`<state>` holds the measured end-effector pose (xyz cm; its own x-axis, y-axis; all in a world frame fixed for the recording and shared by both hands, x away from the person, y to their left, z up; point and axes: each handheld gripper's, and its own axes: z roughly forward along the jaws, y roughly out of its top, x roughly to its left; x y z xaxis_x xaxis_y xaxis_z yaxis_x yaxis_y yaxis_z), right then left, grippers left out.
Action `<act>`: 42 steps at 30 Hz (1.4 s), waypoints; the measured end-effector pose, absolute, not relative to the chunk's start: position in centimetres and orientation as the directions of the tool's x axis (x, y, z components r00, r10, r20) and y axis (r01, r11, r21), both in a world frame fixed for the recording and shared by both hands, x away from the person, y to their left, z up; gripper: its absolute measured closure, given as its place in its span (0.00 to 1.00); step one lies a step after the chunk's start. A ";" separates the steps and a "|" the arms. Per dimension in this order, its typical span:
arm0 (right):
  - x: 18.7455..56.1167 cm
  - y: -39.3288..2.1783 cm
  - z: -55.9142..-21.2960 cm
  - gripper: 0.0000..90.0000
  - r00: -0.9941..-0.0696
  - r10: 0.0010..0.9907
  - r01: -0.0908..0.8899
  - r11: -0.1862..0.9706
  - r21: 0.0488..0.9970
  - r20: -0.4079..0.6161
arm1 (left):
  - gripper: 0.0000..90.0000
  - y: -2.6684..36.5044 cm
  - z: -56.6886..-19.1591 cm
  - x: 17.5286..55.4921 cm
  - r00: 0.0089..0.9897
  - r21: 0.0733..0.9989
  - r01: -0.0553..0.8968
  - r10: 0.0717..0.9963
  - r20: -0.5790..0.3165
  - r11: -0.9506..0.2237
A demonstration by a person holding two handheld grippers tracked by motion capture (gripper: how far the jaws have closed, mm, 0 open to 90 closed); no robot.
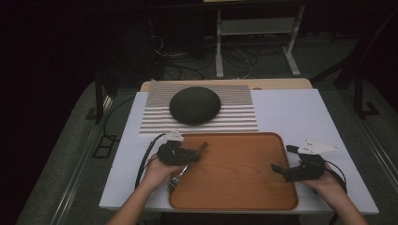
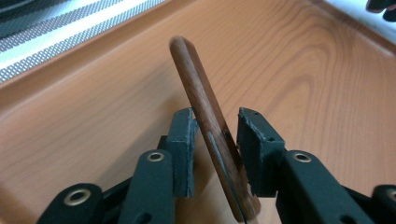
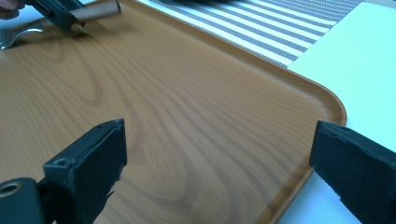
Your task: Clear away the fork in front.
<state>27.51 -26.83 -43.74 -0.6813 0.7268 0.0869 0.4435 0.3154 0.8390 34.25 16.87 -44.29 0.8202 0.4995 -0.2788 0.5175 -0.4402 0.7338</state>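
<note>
My left gripper clamped, I think, on the wooden handle of the fork, low over the tray by its left edge, my right gripper spread wide, holding nothing, at the tray's right rim

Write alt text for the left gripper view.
The left tongs hold the dark wooden handle of a fork between their black pads, the handle tilting up and away over an orange wood-grain tray. A striped mat lies beyond the tray's rim.

An orange-brown wood-grain tray, a grey-and-white striped mat, a dark grey dome, a white counter.
</note>
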 end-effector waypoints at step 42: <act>27.3 -27.5 -43.5 0.05 -0.669 0.738 0.440 0.302 0.845 0.084 | 1.00 15.7 -44.3 34.7 0.843 0.678 0.485 0.501 -0.195 -0.552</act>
<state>27.28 -27.46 -43.54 -0.6691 0.7384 0.0842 0.4403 0.3025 0.8454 34.67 15.66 -44.31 0.8430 0.5013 -0.1951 0.4852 -0.5520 0.6781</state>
